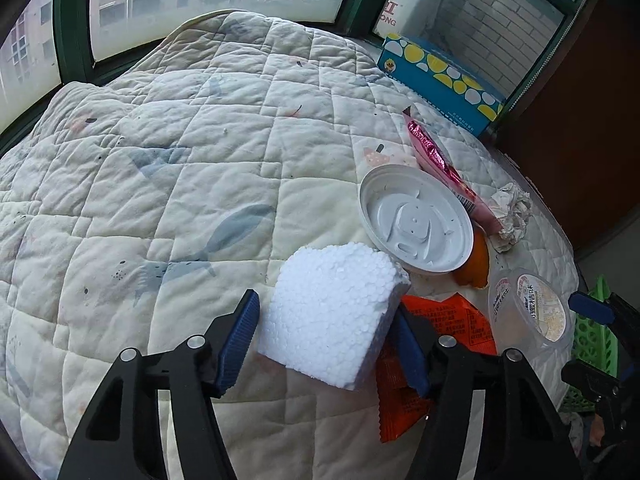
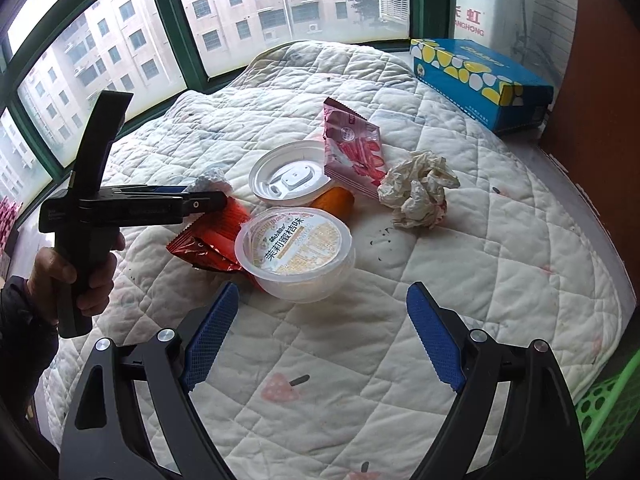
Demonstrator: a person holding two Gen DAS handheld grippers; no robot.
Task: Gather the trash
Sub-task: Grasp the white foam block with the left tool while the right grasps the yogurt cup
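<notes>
Left wrist view: the left gripper has its fingers apart around a white foam block lying on the quilted bed; the right pad looks to touch the block's side, the left pad stands just clear. Beyond it lie a white lid, a pink wrapper, crumpled paper, an orange wrapper and a jelly cup, all clustered toward the bed's right edge. The green basket sits past that edge.

Right wrist view: the right gripper hovers with fingers wide apart, empty, just short of the jelly cup. By my reading nothing is collected yet; every piece remains. The bed's near and left parts are bare, leaving free room.
</notes>
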